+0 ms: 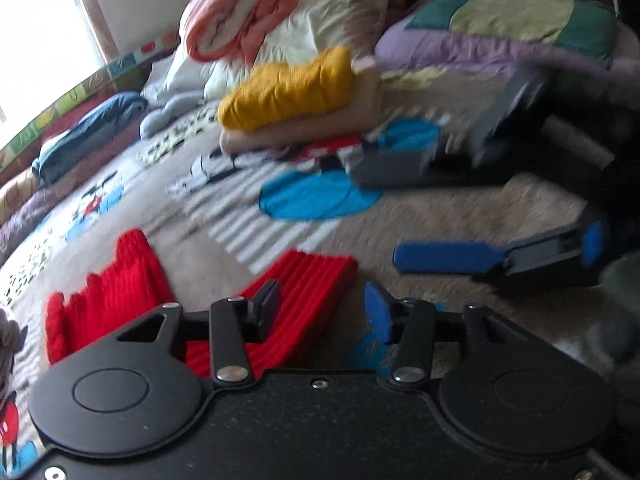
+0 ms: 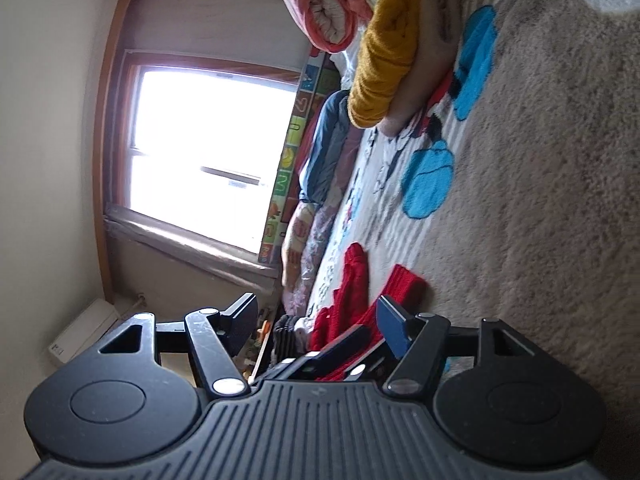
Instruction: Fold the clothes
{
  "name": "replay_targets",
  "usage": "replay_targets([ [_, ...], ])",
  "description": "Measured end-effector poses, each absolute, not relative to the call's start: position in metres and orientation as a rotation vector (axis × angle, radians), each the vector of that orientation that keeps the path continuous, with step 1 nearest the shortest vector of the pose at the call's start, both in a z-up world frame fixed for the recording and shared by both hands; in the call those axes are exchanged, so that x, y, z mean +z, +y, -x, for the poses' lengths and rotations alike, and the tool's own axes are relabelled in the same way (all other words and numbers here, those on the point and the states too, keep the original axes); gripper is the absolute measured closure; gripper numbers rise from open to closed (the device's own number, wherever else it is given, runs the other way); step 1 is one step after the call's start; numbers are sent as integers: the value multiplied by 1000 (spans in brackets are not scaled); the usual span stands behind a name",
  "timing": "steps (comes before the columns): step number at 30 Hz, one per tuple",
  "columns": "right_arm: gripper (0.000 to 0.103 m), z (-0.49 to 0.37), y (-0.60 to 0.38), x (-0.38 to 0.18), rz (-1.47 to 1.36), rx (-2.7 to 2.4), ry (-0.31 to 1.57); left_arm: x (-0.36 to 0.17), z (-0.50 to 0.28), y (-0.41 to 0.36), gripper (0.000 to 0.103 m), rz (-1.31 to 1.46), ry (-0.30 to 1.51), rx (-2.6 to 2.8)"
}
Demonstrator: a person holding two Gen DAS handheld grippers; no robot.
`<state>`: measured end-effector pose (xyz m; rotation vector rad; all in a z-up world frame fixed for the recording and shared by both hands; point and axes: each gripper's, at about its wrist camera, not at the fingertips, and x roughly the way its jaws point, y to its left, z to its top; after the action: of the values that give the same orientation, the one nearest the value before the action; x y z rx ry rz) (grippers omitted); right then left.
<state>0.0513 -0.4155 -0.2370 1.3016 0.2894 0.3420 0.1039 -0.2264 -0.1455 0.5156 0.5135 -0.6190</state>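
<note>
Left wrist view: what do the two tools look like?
The left tool is matte black, with two round caps, silver rivets on its linkage and blue pads on its fingers. The right tool is grey-black with long blue-padded fingers.

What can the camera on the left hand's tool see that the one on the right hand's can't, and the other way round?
Only the left view shows the purple, green and yellow quilt and the right tool's blue-padded fingers. Only the right view shows the bright window and a white unit on the wall. Both show the red knit garment and the folded mustard sweater.
</note>
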Motion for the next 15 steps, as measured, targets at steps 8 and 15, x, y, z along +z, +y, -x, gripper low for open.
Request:
replay_targets([
  [8, 37, -67, -399, -233, -1163, 332, 448, -94, -89, -104, 54, -294, 428, -383],
  [15, 30, -92, -362, -221, -981, 306, 547, -112, -57, -12, 47, -198, 482, -288],
])
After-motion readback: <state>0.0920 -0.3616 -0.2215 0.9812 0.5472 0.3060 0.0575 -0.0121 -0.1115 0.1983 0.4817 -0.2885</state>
